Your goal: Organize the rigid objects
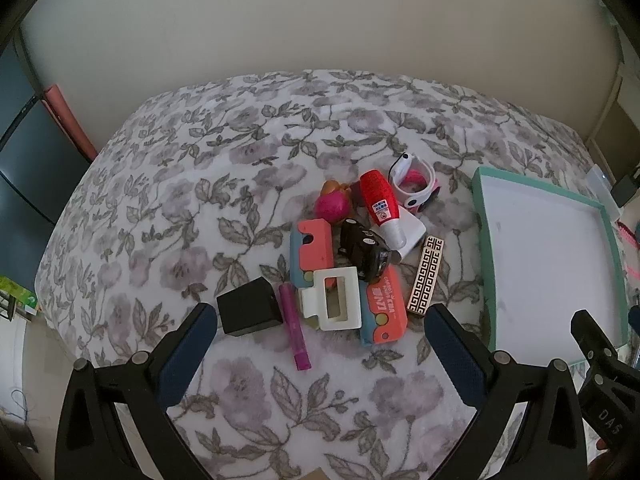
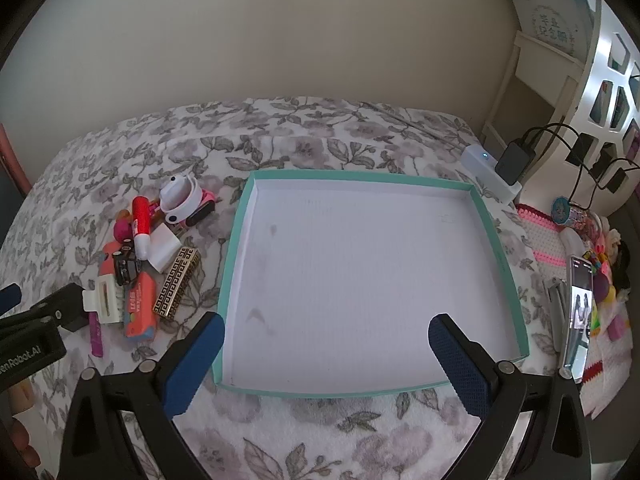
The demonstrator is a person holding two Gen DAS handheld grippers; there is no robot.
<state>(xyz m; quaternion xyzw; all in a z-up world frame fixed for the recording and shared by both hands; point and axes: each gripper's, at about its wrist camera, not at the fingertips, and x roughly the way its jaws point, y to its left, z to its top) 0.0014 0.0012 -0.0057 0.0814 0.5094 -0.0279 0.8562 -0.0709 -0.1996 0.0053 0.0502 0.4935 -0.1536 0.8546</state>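
A heap of small rigid things lies on the flowered bedspread. It holds a white hair claw, a black box, a purple marker, an orange-and-blue block, a black toy car, a red bottle and a gold patterned bar. My left gripper hangs open just above the heap's near side, holding nothing. To the right lies a teal-rimmed white tray with nothing in it. My right gripper is open over the tray's near half, nothing between its fingers.
A pink-and-white toy sits at the heap's far side. Right of the tray lie a phone, small toys on a pink mat and a white charger block with cables. A beige wall runs behind the bed.
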